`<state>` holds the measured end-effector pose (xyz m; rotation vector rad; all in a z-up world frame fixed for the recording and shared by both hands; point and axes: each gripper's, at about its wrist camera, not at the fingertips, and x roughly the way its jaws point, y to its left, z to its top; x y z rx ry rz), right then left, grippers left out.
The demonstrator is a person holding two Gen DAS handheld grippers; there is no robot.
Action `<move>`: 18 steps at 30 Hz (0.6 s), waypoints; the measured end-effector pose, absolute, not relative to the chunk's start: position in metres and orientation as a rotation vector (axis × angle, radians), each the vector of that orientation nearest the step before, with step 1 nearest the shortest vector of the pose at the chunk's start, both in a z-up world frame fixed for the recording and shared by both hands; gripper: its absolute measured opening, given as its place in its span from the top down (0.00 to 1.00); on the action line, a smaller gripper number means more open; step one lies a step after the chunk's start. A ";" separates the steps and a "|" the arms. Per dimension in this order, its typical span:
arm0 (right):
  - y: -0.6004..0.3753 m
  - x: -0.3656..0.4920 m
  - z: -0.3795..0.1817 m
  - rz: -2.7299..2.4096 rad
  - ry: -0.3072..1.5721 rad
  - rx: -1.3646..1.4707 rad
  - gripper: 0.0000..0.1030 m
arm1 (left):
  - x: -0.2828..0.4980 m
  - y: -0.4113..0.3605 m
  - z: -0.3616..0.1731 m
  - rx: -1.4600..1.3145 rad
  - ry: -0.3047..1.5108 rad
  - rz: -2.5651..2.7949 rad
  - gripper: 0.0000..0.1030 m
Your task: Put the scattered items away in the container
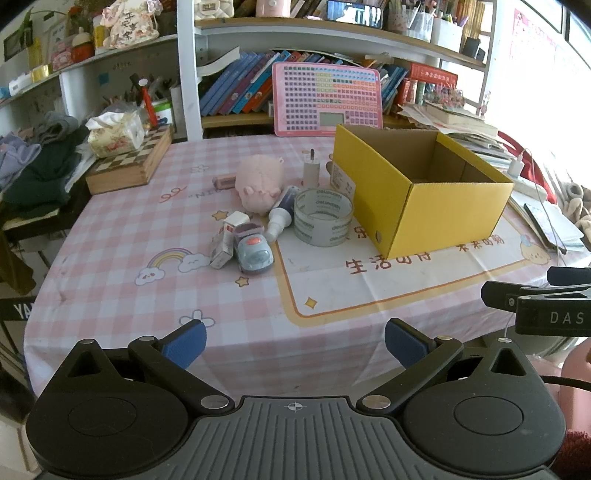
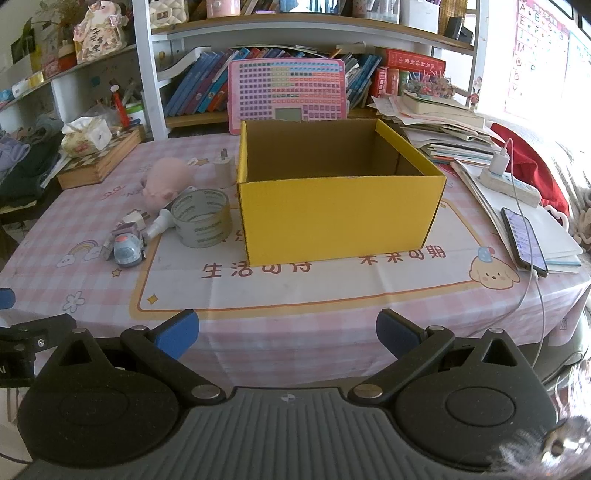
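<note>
Scattered items, a tape roll (image 1: 323, 217), toy car (image 1: 254, 253) and pink plush (image 1: 259, 182), lie left of the yellow box (image 1: 417, 192) on the tabletop (image 1: 147, 295), seen past the left claw (image 1: 295, 341), spread wide and empty. From the right wrist, the right claw (image 2: 288, 332) also gapes empty before the box.

1. The left wrist camera sits low at the near edge of the tabletop (image 1: 122, 295), facing the shelves (image 1: 332, 33), with the box (image 1: 417, 206) off to its right.
2. The right wrist camera sits beside it, further right, facing the box (image 2: 340, 218) squarely and nearer.
3. Both views share the box, the tape (image 1: 322, 217) (image 2: 201, 218) and the shelves (image 2: 295, 22).
</note>
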<state>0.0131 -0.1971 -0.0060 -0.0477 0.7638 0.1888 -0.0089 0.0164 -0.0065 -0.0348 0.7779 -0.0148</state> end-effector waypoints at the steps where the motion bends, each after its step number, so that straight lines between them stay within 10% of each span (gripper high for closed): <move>1: -0.196 0.013 -0.006 0.190 0.765 -0.050 0.00 | -0.009 0.017 -0.007 -0.035 0.779 -0.016 0.00; 18: -0.188 0.014 -0.008 0.208 0.777 -0.058 0.00 | -0.008 0.020 -0.007 -0.039 0.782 -0.031 0.00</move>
